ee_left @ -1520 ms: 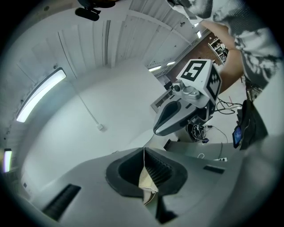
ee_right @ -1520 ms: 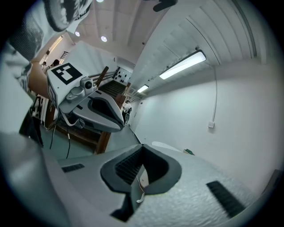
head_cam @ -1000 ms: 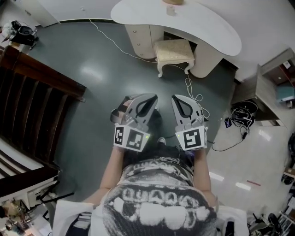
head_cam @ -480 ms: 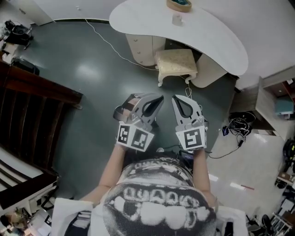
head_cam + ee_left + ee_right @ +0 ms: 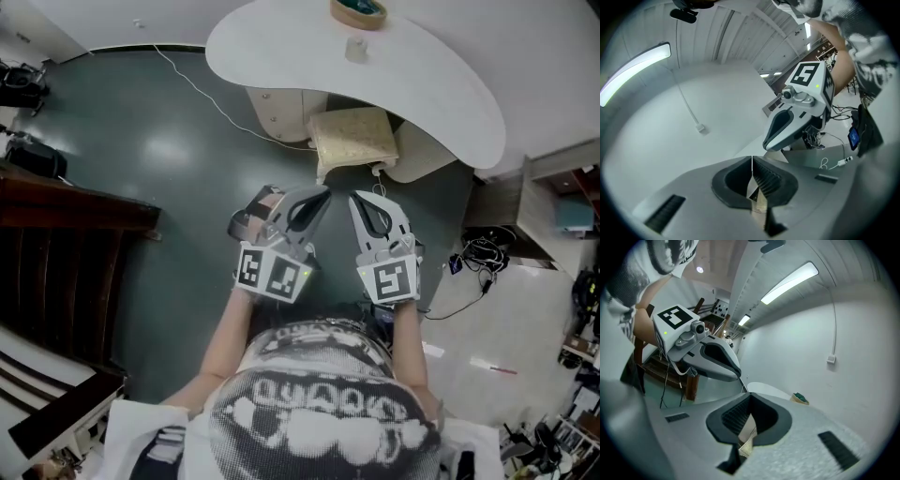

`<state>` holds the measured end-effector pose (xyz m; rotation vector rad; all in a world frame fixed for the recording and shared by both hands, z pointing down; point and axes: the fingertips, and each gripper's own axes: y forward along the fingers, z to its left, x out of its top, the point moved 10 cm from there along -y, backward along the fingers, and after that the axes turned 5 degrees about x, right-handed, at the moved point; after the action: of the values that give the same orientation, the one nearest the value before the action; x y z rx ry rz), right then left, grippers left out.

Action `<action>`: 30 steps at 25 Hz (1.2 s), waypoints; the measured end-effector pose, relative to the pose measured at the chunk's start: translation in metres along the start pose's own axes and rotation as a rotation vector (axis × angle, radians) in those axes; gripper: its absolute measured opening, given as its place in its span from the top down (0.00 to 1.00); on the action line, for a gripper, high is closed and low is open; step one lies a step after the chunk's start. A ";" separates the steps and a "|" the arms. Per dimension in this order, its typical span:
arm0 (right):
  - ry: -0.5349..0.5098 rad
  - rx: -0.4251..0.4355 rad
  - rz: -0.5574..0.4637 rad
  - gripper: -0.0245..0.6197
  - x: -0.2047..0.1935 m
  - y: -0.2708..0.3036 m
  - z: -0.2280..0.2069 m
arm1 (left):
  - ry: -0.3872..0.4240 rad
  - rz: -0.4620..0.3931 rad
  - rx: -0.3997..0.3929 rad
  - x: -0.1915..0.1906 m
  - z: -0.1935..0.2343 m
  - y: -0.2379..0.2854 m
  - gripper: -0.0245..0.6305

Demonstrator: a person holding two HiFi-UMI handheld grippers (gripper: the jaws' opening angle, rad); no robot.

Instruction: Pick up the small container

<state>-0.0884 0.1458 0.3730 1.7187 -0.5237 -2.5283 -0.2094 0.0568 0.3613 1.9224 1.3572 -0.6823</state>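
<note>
Sitting at the top centre of the head view, the small container [image 5: 356, 49] stands on the white curved worktop [image 5: 272, 47], just below a round teal object with a tan rim [image 5: 358, 11] at the frame's upper edge. A cushioned stool [image 5: 352, 139] is tucked partly under the worktop's near edge. Both grippers hang side by side at mid-frame over the dark green floor [image 5: 169, 187], well apart from the container. The left gripper [image 5: 323, 195] has its jaws pressed together with nothing between them, and the right gripper [image 5: 355, 200] likewise shows its jaws pressed together and empty.
</note>
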 end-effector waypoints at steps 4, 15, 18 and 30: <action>0.001 -0.029 0.017 0.96 0.002 0.014 -0.014 | 0.009 -0.026 -0.022 -0.007 0.015 0.016 0.96; -0.042 -0.070 0.007 0.96 0.005 0.031 -0.035 | 0.065 -0.066 -0.039 -0.010 0.033 0.041 0.96; -0.064 -0.075 0.005 0.96 0.008 0.033 -0.035 | 0.071 -0.075 -0.042 -0.009 0.035 0.042 0.96; -0.067 -0.028 -0.002 0.96 -0.011 0.051 -0.067 | 0.073 -0.025 -0.042 -0.016 0.037 0.074 0.96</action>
<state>-0.0309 0.0832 0.3763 1.6318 -0.4873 -2.5893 -0.1457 0.0017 0.3666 1.9163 1.4320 -0.5955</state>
